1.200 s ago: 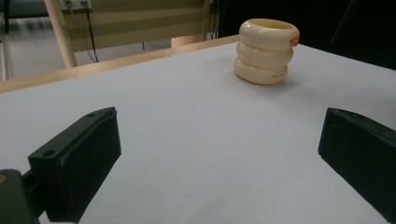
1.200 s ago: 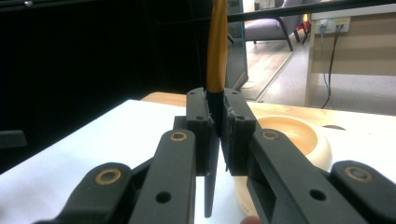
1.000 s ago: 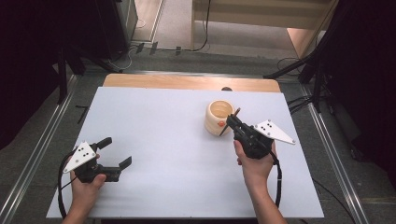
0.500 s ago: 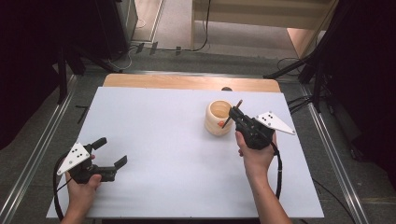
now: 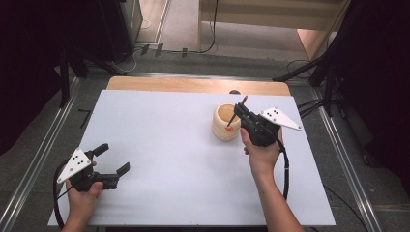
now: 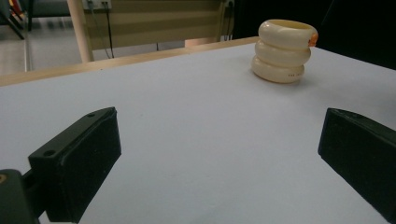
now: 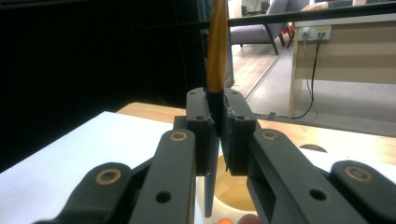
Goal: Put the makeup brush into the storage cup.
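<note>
A: Left side first. The left gripper [image 5: 110, 160] sits low near the table's [image 5: 169, 145] front-left corner, jaws spread wide with nothing between them. Since a second ago it has drifted a little farther toward that corner.

B: Idle, then. And to the right?

A: The cream ribbed holder [image 5: 226, 122] stands right of centre, toward the table's far edge. The right gripper [image 5: 239, 112] hangs just beside it, jaws clamped on a slim brush [image 7: 216, 51] with a golden handle. A moment back the stick leaned lower; now it is tipped more upright, lower end over the holder's mouth, by the orange spot [image 5: 229, 128] on its rim.

B: So it is going into the holder?

A: My guess. The tip looks inside the rim, but the grip has not let go.
</note>
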A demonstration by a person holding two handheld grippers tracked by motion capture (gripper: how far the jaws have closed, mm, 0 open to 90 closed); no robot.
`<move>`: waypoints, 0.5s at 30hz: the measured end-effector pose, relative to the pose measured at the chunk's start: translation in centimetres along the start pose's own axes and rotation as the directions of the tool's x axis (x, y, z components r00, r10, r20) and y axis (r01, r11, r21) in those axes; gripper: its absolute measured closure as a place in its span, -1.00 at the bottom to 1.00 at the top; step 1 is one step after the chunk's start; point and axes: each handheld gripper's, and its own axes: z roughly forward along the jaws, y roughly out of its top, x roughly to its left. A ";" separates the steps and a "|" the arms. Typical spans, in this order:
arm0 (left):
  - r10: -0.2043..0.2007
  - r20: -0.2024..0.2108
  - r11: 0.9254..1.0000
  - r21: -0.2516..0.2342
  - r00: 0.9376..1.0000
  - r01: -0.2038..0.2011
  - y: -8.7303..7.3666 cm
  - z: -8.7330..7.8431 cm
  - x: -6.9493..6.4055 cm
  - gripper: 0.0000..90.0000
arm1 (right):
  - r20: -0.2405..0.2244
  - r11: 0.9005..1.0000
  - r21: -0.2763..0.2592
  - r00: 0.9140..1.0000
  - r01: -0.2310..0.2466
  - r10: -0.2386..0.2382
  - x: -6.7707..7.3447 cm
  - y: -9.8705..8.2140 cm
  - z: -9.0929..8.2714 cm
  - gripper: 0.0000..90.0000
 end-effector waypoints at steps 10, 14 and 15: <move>0.011 0.003 1.000 0.007 1.000 -0.011 -0.1 0.2 -0.2 -1.00 | 0.026 1.000 -0.007 1.000 0.001 -0.001 -0.4 0.8 1.1 0.86; 0.010 0.002 1.000 0.008 1.000 -0.010 -0.1 0.2 -0.1 -1.00 | 0.037 1.000 -0.011 0.999 0.007 -0.006 -0.6 1.0 1.5 0.86; 0.010 0.002 1.000 0.007 1.000 -0.010 -0.1 0.2 -0.1 -1.00 | 0.043 1.000 -0.008 0.999 0.004 -0.004 -0.6 1.0 1.6 0.86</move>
